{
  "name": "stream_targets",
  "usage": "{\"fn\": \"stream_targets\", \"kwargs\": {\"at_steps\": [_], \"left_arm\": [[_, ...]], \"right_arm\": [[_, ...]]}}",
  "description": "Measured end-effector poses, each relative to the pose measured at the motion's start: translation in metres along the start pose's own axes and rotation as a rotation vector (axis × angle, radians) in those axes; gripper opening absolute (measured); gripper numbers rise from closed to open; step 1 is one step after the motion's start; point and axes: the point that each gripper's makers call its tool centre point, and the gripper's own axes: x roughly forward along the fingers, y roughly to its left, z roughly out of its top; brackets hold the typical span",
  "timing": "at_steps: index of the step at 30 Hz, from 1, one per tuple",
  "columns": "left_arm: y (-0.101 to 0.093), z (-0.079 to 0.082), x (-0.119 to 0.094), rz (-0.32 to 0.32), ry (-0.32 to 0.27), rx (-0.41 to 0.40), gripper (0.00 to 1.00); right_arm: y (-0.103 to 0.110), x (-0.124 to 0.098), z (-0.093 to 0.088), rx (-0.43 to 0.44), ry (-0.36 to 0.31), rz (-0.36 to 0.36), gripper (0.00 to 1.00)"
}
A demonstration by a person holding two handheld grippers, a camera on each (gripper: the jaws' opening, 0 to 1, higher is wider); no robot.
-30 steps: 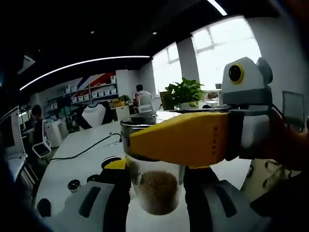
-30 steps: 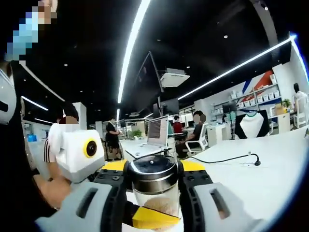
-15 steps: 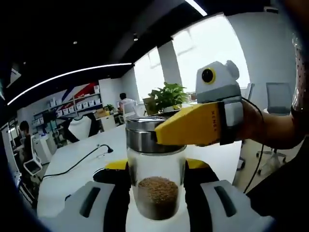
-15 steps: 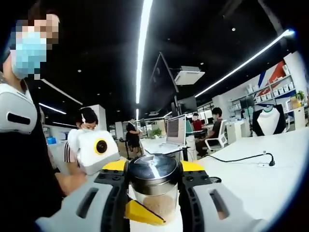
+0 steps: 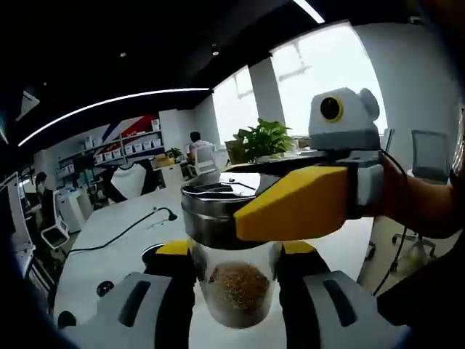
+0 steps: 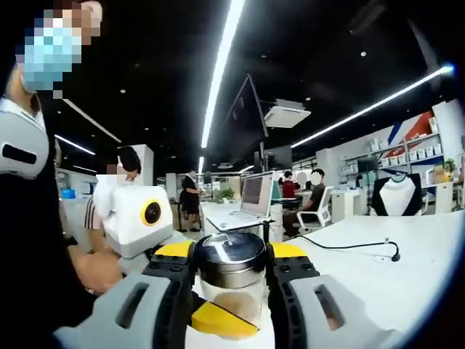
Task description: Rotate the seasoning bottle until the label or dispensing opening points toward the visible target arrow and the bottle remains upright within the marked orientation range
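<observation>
tabletop (image 5: 109, 254) in white runs long and pale away from the work, carrying a black cable (image 5: 123, 229) off toward the far desks, and a potted plant (image 5: 265, 139) stands by the bright windows beyond; in the right gripper view an open laptop (image 6: 251, 203) sits on the next desk. left gripper (image 5: 236, 291) reaches up from below with its grey and black jaws pressed against the glass sides of the seasoning bottle (image 5: 234, 254), clamped on the body around the brown granules. right gripper (image 6: 231, 291) comes in across the top, its yellow jaw lying along the steel lid (image 5: 214, 214) in the left gripper view, and in its own view both jaws sit tight on either side of that lid, so it is gripping the cap end of the same bottle. the bottle is lifted off the table between the two tools, roughly upright, leaning slightly in the left gripper view. no arrow or marked range can be made out, and i cannot tell which way the opening faces. to turn it well, i judge one gripper should hold firm while the other eases and re-grips, keeping the axis vertical so the granules stay level, and the twist should be slow, since glass and polished steel are slippery under hard pads.
</observation>
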Motion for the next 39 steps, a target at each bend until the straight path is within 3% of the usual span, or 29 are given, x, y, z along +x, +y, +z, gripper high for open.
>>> {"fn": "stream_targets", "kwargs": {"at_steps": [3,6,11,15,17,21,26,30,34,37,39], "left_arm": [[0.003,-0.001,0.0,0.035,0.0,0.019,0.46],[0.003,-0.001,-0.001,0.048,-0.004,0.005,0.46],[0.004,-0.001,-0.003,0.045,-0.011,0.008,0.46],[-0.002,0.005,-0.007,0.0,-0.044,0.016,0.46],[-0.006,0.009,-0.009,-0.039,-0.063,0.02,0.45],[-0.021,0.016,-0.011,-0.164,-0.093,-0.004,0.45],[-0.038,0.023,-0.015,-0.324,-0.122,-0.034,0.46],[-0.045,0.023,-0.016,-0.373,-0.116,-0.017,0.46],[-0.046,0.02,-0.011,-0.359,-0.096,-0.014,0.45],[-0.039,0.015,-0.006,-0.291,-0.065,-0.018,0.45],[-0.03,0.01,-0.002,-0.202,-0.033,-0.009,0.45]], "right_arm": [[0.0,0.006,-0.003,-0.043,0.003,-0.124,0.36],[-0.002,0.01,-0.004,-0.07,0.023,-0.199,0.37],[-0.005,0.011,-0.003,-0.069,0.025,-0.191,0.37],[-0.007,0.005,0.001,0.053,-0.014,-0.106,0.36],[-0.008,0.001,0.004,0.061,-0.018,-0.066,0.36],[0.002,-0.007,0.008,-0.013,0.0,0.056,0.36],[0.017,-0.018,0.014,-0.04,0.005,0.236,0.36],[0.02,-0.024,0.014,-0.063,0.018,0.299,0.36],[0.018,-0.025,0.011,-0.067,0.03,0.31,0.36],[0.011,-0.02,0.005,-0.061,0.031,0.246,0.36],[0.007,-0.015,0.002,-0.051,0.031,0.178,0.36]]}}
